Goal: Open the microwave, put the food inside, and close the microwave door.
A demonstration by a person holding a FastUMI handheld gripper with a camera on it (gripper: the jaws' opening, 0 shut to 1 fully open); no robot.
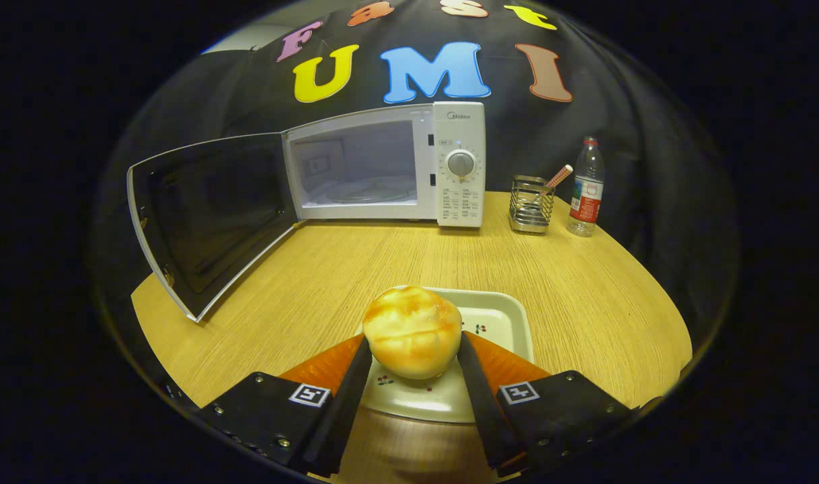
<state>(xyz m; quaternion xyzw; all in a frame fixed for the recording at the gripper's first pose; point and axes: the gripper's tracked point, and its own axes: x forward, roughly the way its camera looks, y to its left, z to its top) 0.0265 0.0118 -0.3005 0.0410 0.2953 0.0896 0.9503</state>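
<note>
Nearest in view, the gripper (413, 346) has its two fingers closed in on a round golden bun (413, 331), one finger pressing each side of it, so the bun is clamped between them. The bun sits over a pale square plate (500, 319) with small cherry prints, which rests on the wooden table (356, 262); whether the bun is touching the plate or raised just off it cannot be told. Farther off, at the back of the table, stands a white microwave (460, 165) with its door (201, 215) swung wide open to the left, the door's near corner reaching out over the tabletop. The cavity is open to view and its glass turntable (369, 191) can be seen inside. To the right of the microwave, also far back, a wire holder (530, 205) carries a striped straw (557, 177), and just right of that stands a clear plastic water bottle (586, 188), upright.
</note>
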